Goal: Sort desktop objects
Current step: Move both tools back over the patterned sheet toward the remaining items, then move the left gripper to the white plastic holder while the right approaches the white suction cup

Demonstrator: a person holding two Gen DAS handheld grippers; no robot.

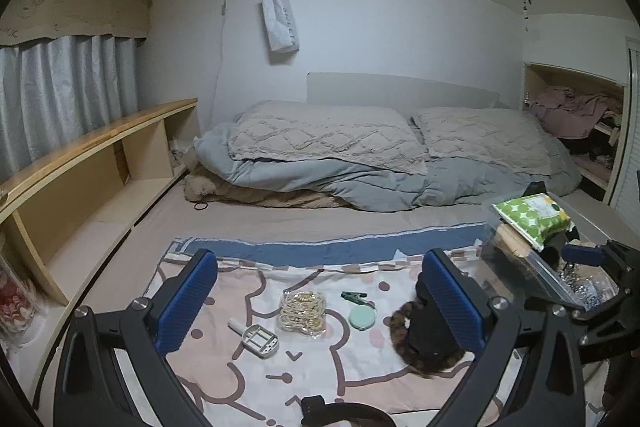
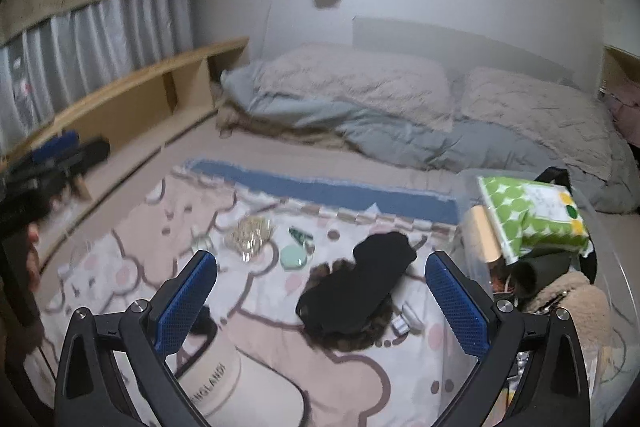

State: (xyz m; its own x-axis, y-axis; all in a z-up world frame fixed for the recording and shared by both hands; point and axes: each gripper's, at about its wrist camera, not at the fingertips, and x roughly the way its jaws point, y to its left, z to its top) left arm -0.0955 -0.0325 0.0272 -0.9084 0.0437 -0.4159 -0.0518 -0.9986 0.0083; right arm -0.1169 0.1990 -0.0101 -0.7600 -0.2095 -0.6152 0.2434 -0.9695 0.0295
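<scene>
Sock [image 2: 356, 287], black and limp, lies at twelve o'clock between our right hand-held gripper [image 2: 320, 291] pads, jaws wide and empty; we'd pinch its bunched middle. Left hand-held gripper [image 1: 320, 295] gapes empty too.

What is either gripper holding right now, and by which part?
Nothing. The left gripper and right gripper are both open and empty, above the blanket.

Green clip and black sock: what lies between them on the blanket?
In the left wrist view, the round mint case lies between the green clip and the black sock, on the blanket.
</scene>
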